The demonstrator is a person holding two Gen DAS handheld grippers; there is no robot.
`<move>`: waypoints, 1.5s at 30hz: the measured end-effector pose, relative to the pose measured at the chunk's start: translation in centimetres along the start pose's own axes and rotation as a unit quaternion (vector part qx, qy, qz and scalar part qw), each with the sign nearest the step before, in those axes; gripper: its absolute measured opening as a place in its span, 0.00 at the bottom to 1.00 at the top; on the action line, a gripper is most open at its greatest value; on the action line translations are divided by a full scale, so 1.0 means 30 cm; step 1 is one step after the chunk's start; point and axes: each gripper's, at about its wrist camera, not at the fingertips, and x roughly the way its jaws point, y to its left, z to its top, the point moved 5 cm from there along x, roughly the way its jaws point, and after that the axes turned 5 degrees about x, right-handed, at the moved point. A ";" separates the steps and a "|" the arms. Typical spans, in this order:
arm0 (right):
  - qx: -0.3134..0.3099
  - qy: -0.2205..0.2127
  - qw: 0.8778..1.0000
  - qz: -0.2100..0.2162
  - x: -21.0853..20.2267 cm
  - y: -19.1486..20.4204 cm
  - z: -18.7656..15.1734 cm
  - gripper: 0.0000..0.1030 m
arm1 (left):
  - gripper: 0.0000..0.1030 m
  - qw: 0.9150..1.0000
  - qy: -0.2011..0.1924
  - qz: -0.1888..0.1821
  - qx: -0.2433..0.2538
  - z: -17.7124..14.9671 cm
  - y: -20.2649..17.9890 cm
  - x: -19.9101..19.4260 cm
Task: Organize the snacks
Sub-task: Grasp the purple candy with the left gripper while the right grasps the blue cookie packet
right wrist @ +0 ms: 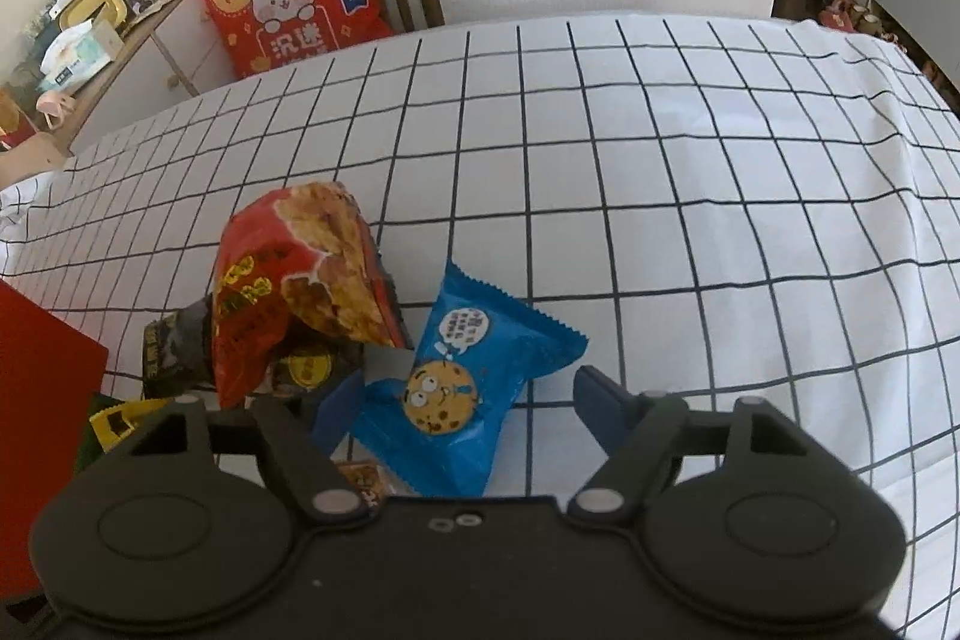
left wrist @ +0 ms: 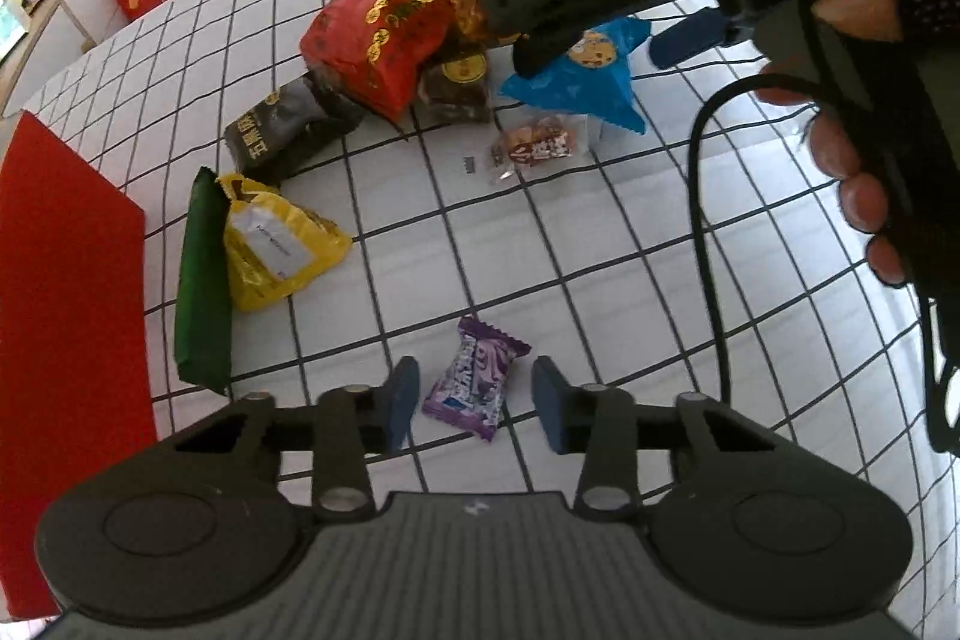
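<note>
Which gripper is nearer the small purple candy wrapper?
Left. The left gripper straddles the purple candy wrapper, pads not touching; the right gripper is farther back, around the blue cookie packet.

Bright even daylight, fisheye-bent edges

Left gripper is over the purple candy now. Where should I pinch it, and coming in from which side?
Pinch the purple candy across its plump middle, coming straight down from above. It lies flat on the checked cloth with crimped ends running away from and toward the camera, so its long sides already face the left gripper's two pads, which don't appear to touch it yet.
</note>
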 end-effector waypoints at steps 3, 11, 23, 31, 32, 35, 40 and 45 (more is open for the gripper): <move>0.006 0.002 1.000 0.012 0.000 -0.003 -0.001 0.59 | 0.23 1.000 -0.003 -0.007 -0.001 -0.004 -0.007 -0.002; 0.012 -0.002 0.999 0.034 -0.036 -0.027 -0.025 0.35 | 0.19 0.999 -0.008 -0.012 -0.033 -0.019 0.016 -0.009; -0.009 -0.012 0.998 0.055 -0.194 -0.052 -0.089 0.33 | 0.19 0.995 -0.031 -0.018 -0.098 -0.047 0.068 -0.096; -0.058 -0.031 0.994 0.088 -0.366 0.005 -0.139 0.33 | 0.19 0.989 -0.068 -0.019 -0.134 -0.073 0.113 -0.234; -0.064 -0.033 0.993 0.093 -0.385 0.019 -0.144 0.33 | 0.19 0.987 -0.074 -0.020 -0.139 -0.079 0.122 -0.257; -0.083 -0.038 0.990 0.105 -0.442 0.055 -0.162 0.33 | 0.19 0.985 -0.086 -0.019 -0.151 -0.094 0.146 -0.310; -0.107 -0.042 0.985 0.126 -0.519 0.124 -0.188 0.33 | 0.19 0.977 -0.101 -0.025 -0.184 -0.132 0.189 -0.395; -0.134 -0.048 0.979 0.148 -0.585 0.204 -0.210 0.33 | 0.19 0.971 -0.122 -0.015 -0.207 -0.176 0.247 -0.482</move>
